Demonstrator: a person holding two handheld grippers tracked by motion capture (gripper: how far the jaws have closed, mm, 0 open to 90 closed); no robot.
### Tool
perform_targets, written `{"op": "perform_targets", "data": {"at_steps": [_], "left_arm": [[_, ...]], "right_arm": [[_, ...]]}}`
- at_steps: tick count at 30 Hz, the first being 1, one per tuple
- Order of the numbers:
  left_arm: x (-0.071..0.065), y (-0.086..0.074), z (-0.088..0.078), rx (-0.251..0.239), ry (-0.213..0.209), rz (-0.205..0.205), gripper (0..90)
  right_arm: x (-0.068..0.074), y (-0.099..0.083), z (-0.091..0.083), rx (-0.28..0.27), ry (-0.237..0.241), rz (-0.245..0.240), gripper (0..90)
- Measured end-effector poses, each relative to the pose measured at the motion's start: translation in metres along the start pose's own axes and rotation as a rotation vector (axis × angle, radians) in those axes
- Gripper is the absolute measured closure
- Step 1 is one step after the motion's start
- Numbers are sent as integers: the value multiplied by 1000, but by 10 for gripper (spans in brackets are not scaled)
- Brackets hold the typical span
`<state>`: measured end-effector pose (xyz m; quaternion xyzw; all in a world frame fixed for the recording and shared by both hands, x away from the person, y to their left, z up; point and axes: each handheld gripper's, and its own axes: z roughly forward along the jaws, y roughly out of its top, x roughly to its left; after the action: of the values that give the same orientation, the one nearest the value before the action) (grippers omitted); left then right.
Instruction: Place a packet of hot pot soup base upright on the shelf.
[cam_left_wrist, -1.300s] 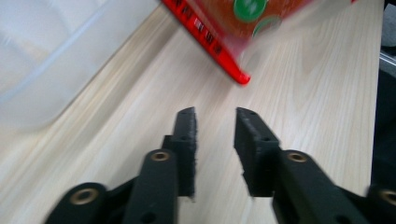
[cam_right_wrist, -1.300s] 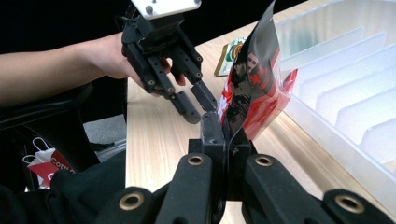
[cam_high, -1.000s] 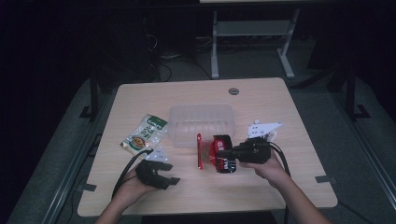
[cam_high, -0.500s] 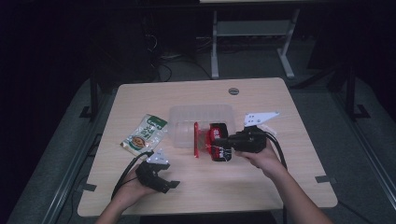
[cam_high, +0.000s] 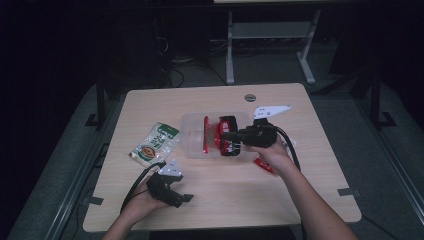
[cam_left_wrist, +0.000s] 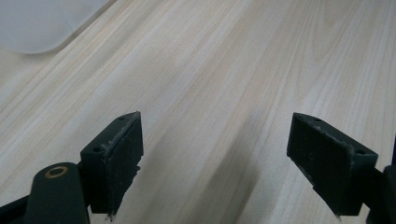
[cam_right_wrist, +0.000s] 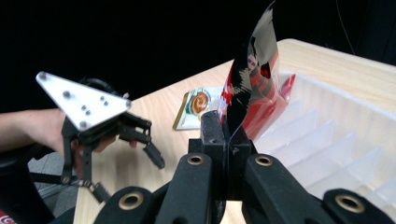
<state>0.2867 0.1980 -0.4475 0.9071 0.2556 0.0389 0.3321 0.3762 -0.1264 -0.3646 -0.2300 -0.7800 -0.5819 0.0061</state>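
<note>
Fingers: right gripper (cam_right_wrist: 223, 135) clamps red-black glossy packet (cam_right_wrist: 254, 79) | left gripper (cam_left_wrist: 217, 163) apart, just opened, nothing between

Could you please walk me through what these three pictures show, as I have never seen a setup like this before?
A person sits at a wooden table and holds a hand tool with two black jaws in each hand. One camera looks down from above; the two others ride on the tools and look along their jaws. The left gripper hovers low near the table's front edge, and its jaws have just been opening with nothing between them. The right gripper is shut on a red and black snack packet and holds it over a clear plastic tray. Another red packet stands in the tray, and a green and white packet lies to its left.
</note>
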Motion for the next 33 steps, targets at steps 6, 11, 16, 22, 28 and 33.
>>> {"op": "perform_targets", "data": {"at_steps": [6,11,16,22,28,33], "left_arm": [[0,0,0,1,-3,-1,181],[0,0,0,3,-4,-5,181],[2,0,-1,4,-3,3,182],[2,-1,0,3,-10,-14,182],[2,-1,1,-5,-13,-23,182],[2,-2,1,-2,-15,-21,182]], "right_arm": [[-4,14,9,-9,-3,-4,900],[-7,20,18,-5,-5,-7,900],[-10,21,26,0,-7,9,900],[-14,17,36,20,-10,25,900],[-16,15,45,35,-9,28,900],[-17,14,52,34,-12,34,900]]}}
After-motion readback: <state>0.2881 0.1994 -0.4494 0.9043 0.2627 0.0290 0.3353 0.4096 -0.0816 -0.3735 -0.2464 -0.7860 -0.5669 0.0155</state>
